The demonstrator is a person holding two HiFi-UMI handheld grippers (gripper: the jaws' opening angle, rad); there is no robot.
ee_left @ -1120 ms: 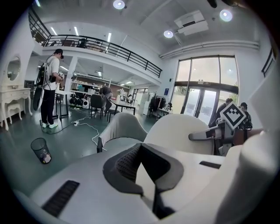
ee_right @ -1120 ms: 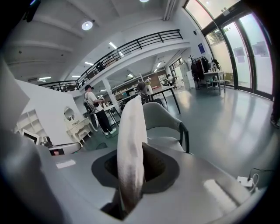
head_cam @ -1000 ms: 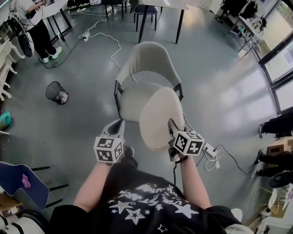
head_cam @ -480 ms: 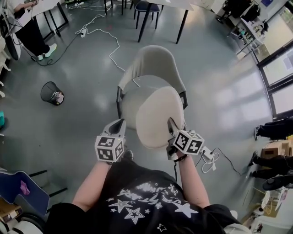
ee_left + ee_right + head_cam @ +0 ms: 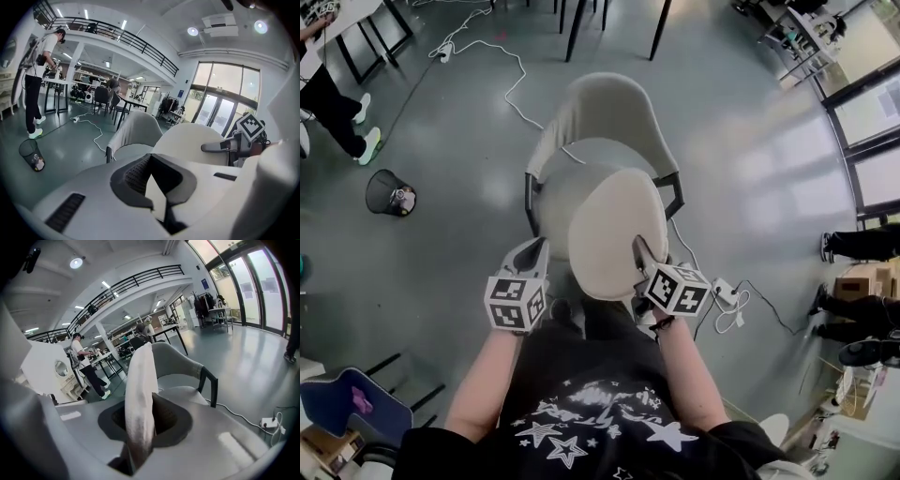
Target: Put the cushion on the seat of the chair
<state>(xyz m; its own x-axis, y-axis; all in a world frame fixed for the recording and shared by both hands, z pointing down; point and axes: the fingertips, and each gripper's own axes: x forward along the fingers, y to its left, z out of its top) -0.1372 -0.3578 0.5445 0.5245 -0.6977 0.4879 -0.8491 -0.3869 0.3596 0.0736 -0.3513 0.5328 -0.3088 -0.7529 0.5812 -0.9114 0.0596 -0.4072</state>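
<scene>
No legible txt anywhere; shirt print [image 5: 581, 417] too blurred.

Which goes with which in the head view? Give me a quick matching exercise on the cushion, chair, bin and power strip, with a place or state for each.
Things:
1. cushion
2. chair
3. black mesh bin
4. white power strip

Places or states:
A. on the floor, at the picture's left of the chair
B. on the floor, at the picture's right of the chair
C. clamped in the right gripper, off the seat
D. standing on the floor, visible seat bare

Pairs: 1-C, 2-D, 3-A, 4-B.
</scene>
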